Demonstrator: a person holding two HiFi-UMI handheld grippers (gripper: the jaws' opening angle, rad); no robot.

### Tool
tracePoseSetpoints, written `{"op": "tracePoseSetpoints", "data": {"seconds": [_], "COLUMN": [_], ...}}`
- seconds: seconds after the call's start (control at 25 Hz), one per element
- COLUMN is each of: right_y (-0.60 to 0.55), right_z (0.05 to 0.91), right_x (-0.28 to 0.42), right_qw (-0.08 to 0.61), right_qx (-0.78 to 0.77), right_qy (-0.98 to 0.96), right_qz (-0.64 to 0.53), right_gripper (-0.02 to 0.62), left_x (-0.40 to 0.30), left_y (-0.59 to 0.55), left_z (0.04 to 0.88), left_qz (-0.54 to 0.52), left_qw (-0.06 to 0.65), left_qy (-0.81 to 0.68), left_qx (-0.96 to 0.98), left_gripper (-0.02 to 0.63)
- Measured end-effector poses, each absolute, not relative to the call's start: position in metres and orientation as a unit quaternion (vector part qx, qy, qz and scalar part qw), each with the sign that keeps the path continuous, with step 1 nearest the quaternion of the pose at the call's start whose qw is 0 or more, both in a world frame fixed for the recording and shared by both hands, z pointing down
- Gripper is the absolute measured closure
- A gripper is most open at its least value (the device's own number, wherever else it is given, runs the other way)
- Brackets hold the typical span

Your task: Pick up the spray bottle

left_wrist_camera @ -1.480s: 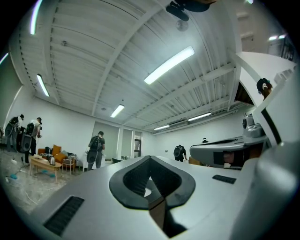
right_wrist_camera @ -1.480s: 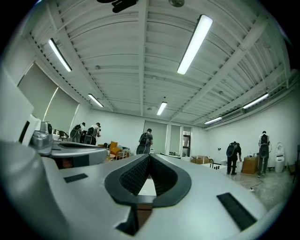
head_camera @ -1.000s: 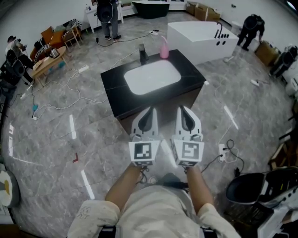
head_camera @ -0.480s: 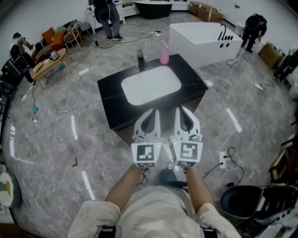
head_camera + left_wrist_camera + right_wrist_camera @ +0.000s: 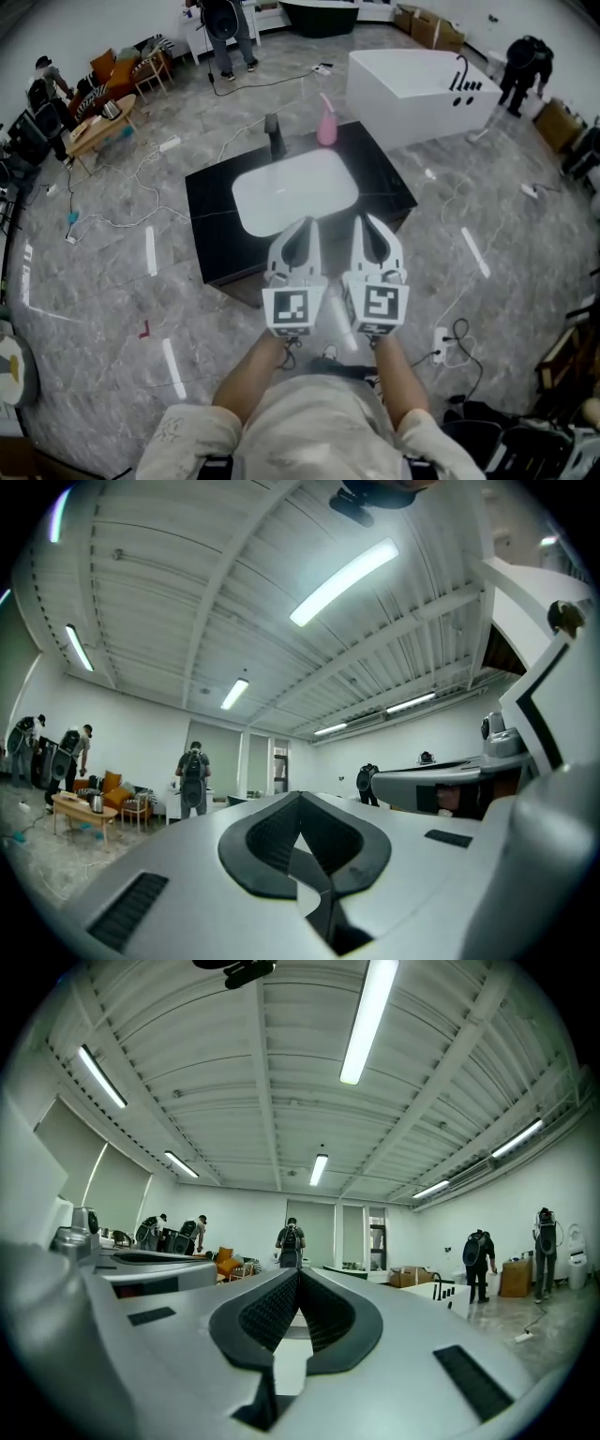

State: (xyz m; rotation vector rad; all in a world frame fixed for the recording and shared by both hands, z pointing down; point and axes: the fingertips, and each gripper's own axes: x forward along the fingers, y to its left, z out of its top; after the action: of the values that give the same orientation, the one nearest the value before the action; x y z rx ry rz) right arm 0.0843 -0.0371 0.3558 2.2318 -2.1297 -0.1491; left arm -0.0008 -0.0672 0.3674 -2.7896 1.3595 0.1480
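The pink spray bottle [image 5: 326, 127] stands upright at the far edge of a black counter [image 5: 386, 187], right of a dark faucet [image 5: 273, 132] and behind the white sink basin [image 5: 294, 192]. My left gripper [image 5: 301, 225] and right gripper [image 5: 368, 223] are held side by side over the counter's near edge, pointing level toward it, well short of the bottle. Both are shut with nothing between the jaws; the left gripper [image 5: 300, 797] and the right gripper [image 5: 300, 1272] show their tips meeting. Neither gripper view shows the bottle.
A white bathtub [image 5: 420, 81] stands behind the counter on the right. Cables and a power strip [image 5: 439, 343] lie on the grey floor. People stand at the far wall and right. A low table with chairs [image 5: 101, 114] is far left. Dark gear [image 5: 502, 442] sits at bottom right.
The counter with sink and bottle has drawn nearer in the head view, its near edge now under the gripper tips. Both grippers stay shut and side by side.
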Motion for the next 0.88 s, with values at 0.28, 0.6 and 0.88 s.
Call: {"op": "tracePoseSetpoints", "data": {"seconds": [0.28,0.6,0.88], "right_y": [-0.078,-0.112,-0.154], "right_z": [0.357,0.356,0.372], "right_x": [0.131,0.164,0.172], "right_qw": [0.021,0.008,0.023], "right_qx": [0.711,0.708,0.704], "right_qy": [-0.702,-0.705,-0.708], "right_qz": [-0.042,-0.041,-0.046], "right_gripper": [0.591,0.591,0.591], "left_x": [0.045,0.071,0.082], "left_y": [-0.105,-0.136,-0.182], "left_z": [0.365,0.363,0.376], "left_qz": [0.045,0.048,0.047], "left_qw": [0.027,0.031,0.026], "left_qy": [0.453,0.465,0.463], "left_qx": [-0.890,-0.883,-0.885], "left_gripper": [0.603,0.603,0.603]}}
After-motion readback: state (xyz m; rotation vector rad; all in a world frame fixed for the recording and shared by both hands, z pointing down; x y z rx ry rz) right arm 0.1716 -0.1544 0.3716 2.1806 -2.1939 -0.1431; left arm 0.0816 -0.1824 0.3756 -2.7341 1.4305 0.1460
